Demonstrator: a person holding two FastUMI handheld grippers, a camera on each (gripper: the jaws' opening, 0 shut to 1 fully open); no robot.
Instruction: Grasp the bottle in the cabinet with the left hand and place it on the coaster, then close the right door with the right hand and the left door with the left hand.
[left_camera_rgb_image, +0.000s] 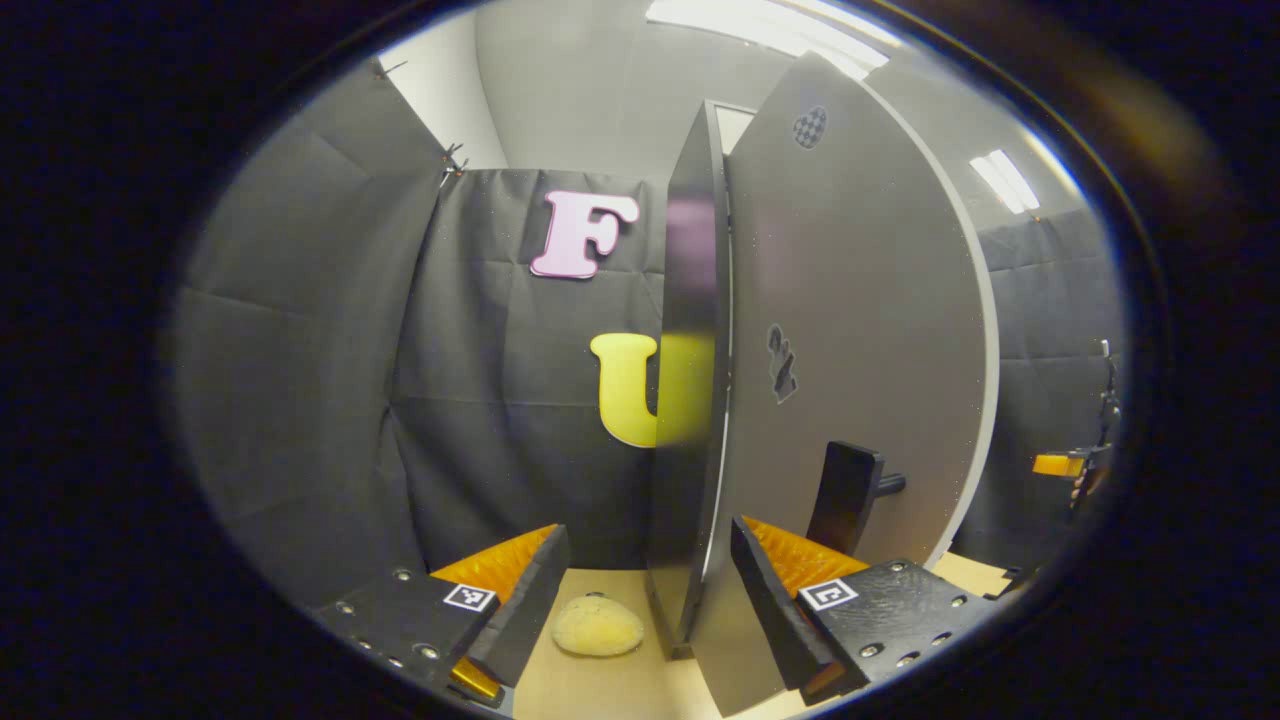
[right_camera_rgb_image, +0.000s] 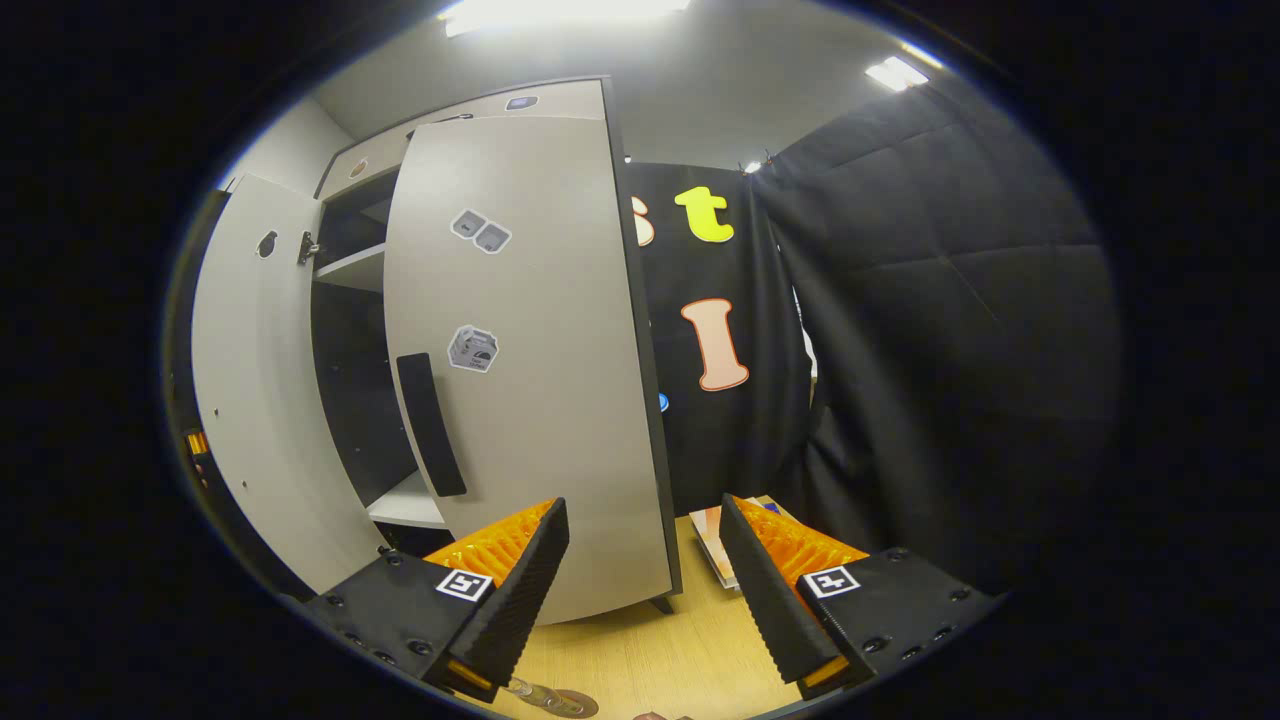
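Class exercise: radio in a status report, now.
Both grippers open. Left door edge between left fingers. Right door ajar. Nothing blocking.

— Where do your doors stand?
— Your grey left door (left_camera_rgb_image: 850, 330) is swung wide, edge-on. Your right door (right_camera_rgb_image: 530, 350) hangs partly open, black handle (right_camera_rgb_image: 430, 425) upright, over the cabinet (right_camera_rgb_image: 350, 330).

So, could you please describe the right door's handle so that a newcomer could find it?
Find the grey cabinet on the wooden table. Its right door stands ajar; the handle is the long dark upright bar near its left edge, unlike the small stickers beside it.
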